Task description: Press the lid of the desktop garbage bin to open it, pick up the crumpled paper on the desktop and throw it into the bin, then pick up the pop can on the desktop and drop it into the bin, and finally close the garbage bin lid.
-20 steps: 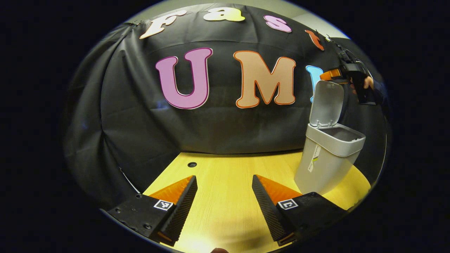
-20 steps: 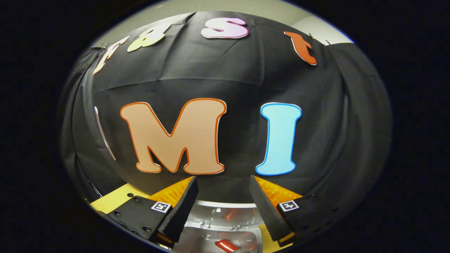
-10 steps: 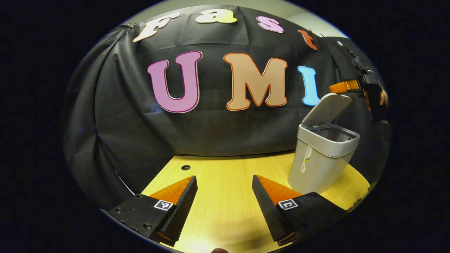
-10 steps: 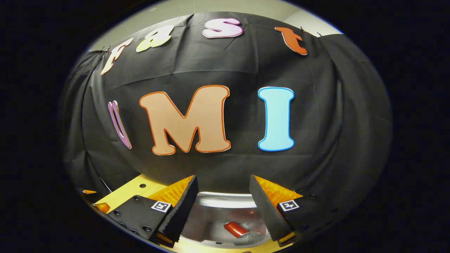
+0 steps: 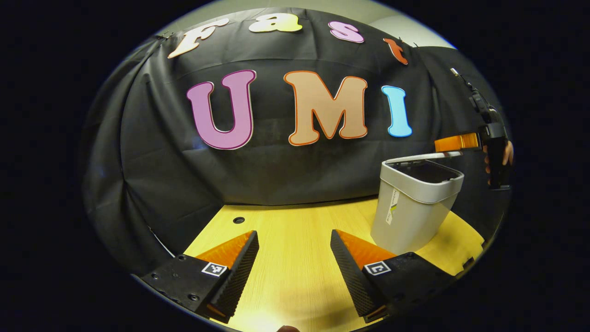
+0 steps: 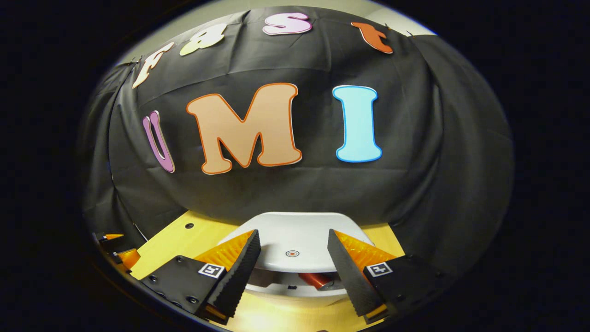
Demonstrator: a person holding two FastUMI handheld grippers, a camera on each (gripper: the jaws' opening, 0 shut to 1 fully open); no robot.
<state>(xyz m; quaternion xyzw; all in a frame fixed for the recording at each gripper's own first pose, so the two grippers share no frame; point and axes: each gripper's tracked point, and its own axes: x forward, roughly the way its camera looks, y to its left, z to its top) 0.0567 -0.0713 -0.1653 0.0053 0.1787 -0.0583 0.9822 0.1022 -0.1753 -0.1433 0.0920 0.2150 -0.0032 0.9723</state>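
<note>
A: The flat grey plastic lid (image 6: 295, 246) of the pale grey plastic desktop bin (image 5: 410, 203) has swung down since a second ago, from upright to almost level over the opening, with a narrow gap left at the near edge.

B: And the right gripper (image 6: 293, 269)?

A: It has come down with the lid. Its fingers stand wide apart over the lid top, gripping nothing. In the left gripper view it hangs just above the bin's far side, held by a hand (image 5: 506, 154); whether it touches the lid I cannot tell.

B: Where is the red pop can (image 6: 315, 279)?

A: Inside the bin, seen through the gap under the lid.

B: The left gripper (image 5: 294, 265)?

A: Wide open and empty above the yellow wooden tabletop (image 5: 295, 230), the bin ahead to its right.
</note>
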